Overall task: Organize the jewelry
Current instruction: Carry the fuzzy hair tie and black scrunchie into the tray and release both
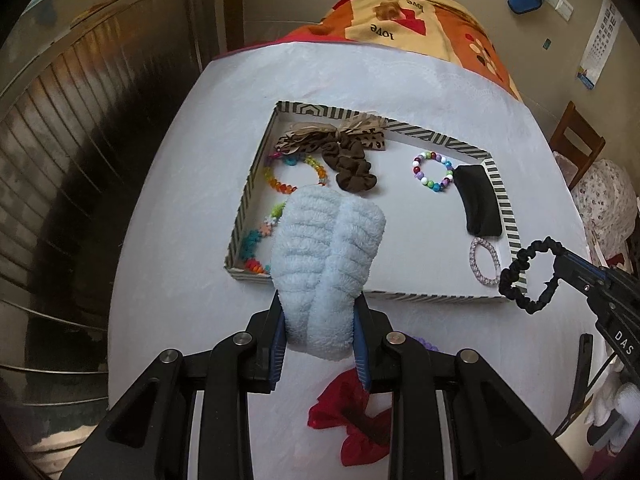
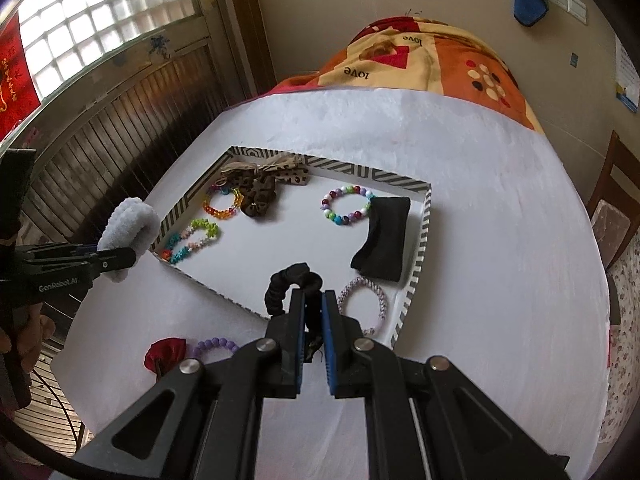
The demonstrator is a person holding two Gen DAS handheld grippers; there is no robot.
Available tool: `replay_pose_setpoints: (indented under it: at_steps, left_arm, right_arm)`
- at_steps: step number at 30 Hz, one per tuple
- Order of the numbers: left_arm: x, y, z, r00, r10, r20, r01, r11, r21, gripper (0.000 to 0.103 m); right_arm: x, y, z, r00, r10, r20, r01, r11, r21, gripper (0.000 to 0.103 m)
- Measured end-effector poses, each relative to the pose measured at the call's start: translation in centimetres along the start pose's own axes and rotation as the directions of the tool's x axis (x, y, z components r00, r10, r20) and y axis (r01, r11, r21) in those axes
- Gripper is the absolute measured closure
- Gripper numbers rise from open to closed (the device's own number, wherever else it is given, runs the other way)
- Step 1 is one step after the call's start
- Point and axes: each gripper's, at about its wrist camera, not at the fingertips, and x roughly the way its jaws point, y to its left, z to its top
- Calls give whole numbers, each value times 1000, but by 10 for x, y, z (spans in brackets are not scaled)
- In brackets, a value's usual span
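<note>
Softness rules both loads. Left claw (image 1: 320,320) pinches a fluffy pale-blue band (image 1: 326,256) near one end — light, squashy terry that flops past the pads and hangs over the near left part of the tray (image 1: 256,168). Right claw (image 2: 313,316) is pressed together on a thin black scrunchie (image 2: 292,280), held above the tray's near edge; its loop dangles free, limp and stretchy, so a pinch anywhere on the ring should do, though thin fabric could slip.

Inside the tray lie two star-bead bracelets (image 1: 294,174), a brown scrunchie (image 1: 352,168), a leopard bow (image 1: 332,136), a round-bead bracelet (image 1: 432,172), a black pouch (image 1: 480,204) and a braided ring (image 1: 485,260) — hard beads likely slide. The middle floor looks freest; the band hides the star beads below. On the bench, a red bow (image 1: 352,420) and a purple bracelet (image 2: 216,346) wait outside.
</note>
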Motion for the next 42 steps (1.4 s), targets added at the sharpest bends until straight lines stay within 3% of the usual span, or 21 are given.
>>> replay_pose_setpoints:
  at_steps: [14, 28, 42]
  left_arm:
    - [41, -20, 28, 998, 19, -56, -19, 1000, -4, 95]
    - [89, -12, 42, 989, 66, -136, -75, 995, -62, 95]
    - [109, -8, 50, 984, 80, -160, -97, 990, -106, 95]
  right_arm:
    - [42, -7, 23, 997, 53, -57, -53, 999, -8, 95]
    - [128, -1, 75, 984, 94, -151, -107, 991, -84, 95]
    - [208, -6, 125, 979, 94, -181, -112, 990, -87, 95]
